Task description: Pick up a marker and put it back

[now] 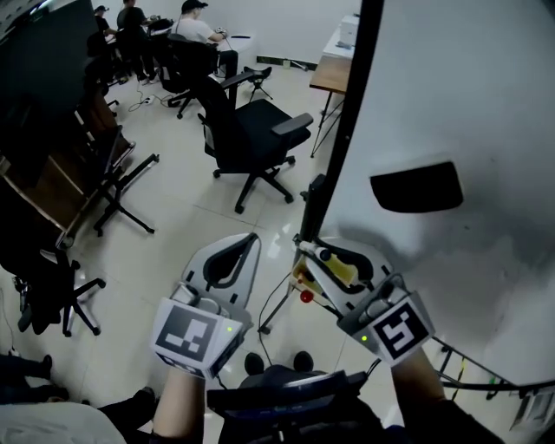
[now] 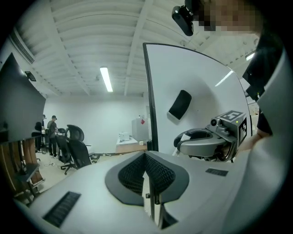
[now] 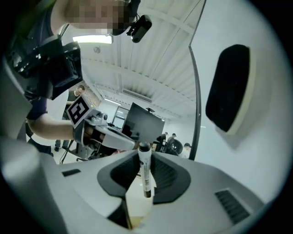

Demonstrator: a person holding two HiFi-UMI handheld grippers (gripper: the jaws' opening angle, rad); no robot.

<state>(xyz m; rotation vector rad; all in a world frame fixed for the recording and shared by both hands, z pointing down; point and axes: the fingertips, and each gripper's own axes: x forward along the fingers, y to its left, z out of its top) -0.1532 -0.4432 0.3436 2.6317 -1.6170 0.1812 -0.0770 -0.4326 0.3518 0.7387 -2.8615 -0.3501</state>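
Office floor [image 1: 191, 217], pale and glossy, stretches out below, and both tools are up in front of a whiteboard. The marker [image 3: 145, 171] is off any surface and gripped: a white barrel with print down its side and a dark cap on top, standing upright between the jaws. The right hand-held gripper [image 3: 144, 160] is clenched on it, with ribbed pads pressing the barrel from both sides. Just ahead of that grip is the whiteboard [image 1: 468, 104], a big white face with a black edge rail, and a black eraser [image 1: 416, 186] clinging to it above the marker. Over to the left hand-held gripper [image 2: 147, 160]: it is level beside its partner but apart from it, jaws pressed together with nothing caught between them. Further out, a black office chair [image 1: 251, 130] sits on the floor in front of the board's edge. A wooden bench [image 1: 329, 74] stands against the far wall, and people [image 1: 195, 22] sit in the back corner.
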